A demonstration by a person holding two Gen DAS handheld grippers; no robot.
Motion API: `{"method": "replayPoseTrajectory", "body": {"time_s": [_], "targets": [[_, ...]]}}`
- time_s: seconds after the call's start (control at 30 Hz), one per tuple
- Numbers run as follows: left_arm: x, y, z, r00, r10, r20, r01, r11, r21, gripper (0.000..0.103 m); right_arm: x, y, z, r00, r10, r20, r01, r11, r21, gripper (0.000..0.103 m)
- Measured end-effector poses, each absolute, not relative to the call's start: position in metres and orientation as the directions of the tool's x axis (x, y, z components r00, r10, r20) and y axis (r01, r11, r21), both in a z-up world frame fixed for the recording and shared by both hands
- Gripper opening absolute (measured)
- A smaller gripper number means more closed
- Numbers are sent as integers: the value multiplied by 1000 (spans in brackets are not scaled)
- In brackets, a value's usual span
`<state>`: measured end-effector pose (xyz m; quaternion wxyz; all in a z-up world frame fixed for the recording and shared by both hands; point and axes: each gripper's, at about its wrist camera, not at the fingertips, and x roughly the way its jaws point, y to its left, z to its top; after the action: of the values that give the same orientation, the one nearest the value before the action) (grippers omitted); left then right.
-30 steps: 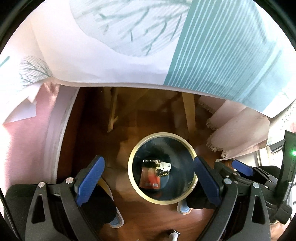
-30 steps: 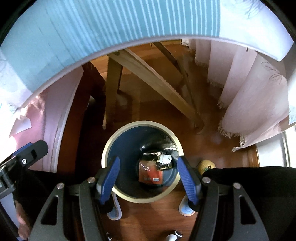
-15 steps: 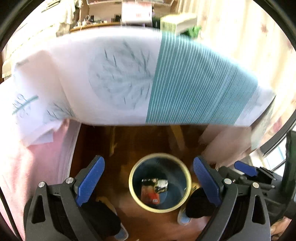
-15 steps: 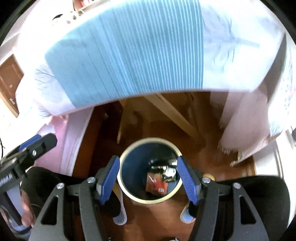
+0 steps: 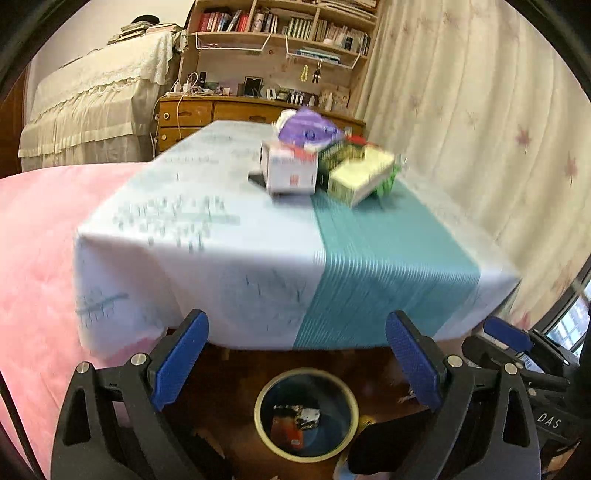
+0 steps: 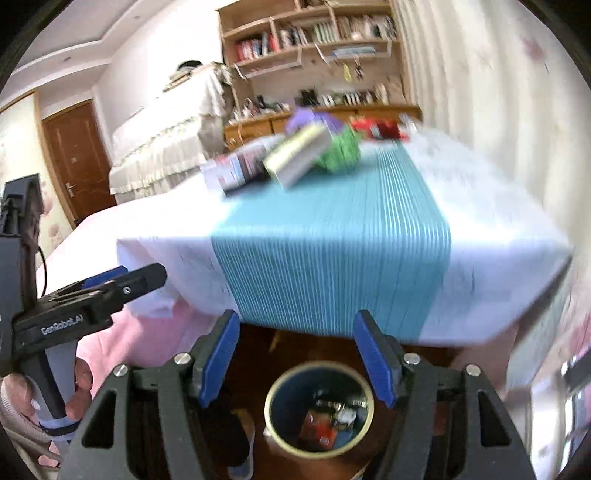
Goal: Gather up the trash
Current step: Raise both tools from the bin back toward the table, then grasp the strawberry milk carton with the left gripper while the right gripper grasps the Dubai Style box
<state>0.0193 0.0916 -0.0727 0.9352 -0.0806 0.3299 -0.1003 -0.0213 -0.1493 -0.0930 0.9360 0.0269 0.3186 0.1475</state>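
Left tool (image 5: 297,363): blue-padded fingers spread wide, nothing between them, held low before the near edge of the counter (image 5: 236,288). Right tool (image 6: 295,360): fingers likewise well apart and holding nothing, beside the left tool, whose black body shows at the left of the right wrist view. Counter: draped in a white cloth with a teal striped band (image 6: 332,236) running from the near edge toward the far end. Trash on the counter, clustered well back from the near edge: one white box with red print (image 5: 291,171); one pale yellow box (image 5: 360,177) just beside it, tilted; one crumpled green wrapper (image 6: 340,149) touching the yellow box; one purple bag (image 5: 308,127) lying over the white box; one red packet (image 6: 376,129) farther back. All are motion-blurred; labels unreadable. Waste bin (image 5: 306,413): round, dark blue inside with a pale rim, standing on the wooden floor below the counter's near edge, directly under both tools; it contains a red-orange packet (image 5: 286,428) and a crumpled silvery wrapper (image 6: 345,411). Surroundings: pink bedspread (image 5: 37,236) left of the counter, bookshelf (image 5: 280,26) and dresser behind, floral curtain (image 5: 461,110) at right.
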Motion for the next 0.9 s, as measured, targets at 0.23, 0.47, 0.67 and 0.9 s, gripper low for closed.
{"method": "replayPoseTrajectory", "body": {"time_s": [0.23, 0.47, 0.67, 0.9], "targets": [[54, 105, -24, 793, -164, -586, 82, 983, -164, 96, 17, -138, -38, 797, 321, -512, -301, 945, 123, 65], [104, 109, 3, 778, -123, -617, 53, 990, -131, 96, 73, -136, -18, 778, 367, -510, -312, 930, 193, 75], [143, 111, 0, 745, -157, -649, 49, 982, -181, 96, 126, -137, -34, 726, 400, -559, -293, 916, 275, 75], [168, 98, -9, 720, -179, -671, 82, 981, -173, 96, 175, -152, -70, 643, 451, -619, -189, 877, 442, 75]]}}
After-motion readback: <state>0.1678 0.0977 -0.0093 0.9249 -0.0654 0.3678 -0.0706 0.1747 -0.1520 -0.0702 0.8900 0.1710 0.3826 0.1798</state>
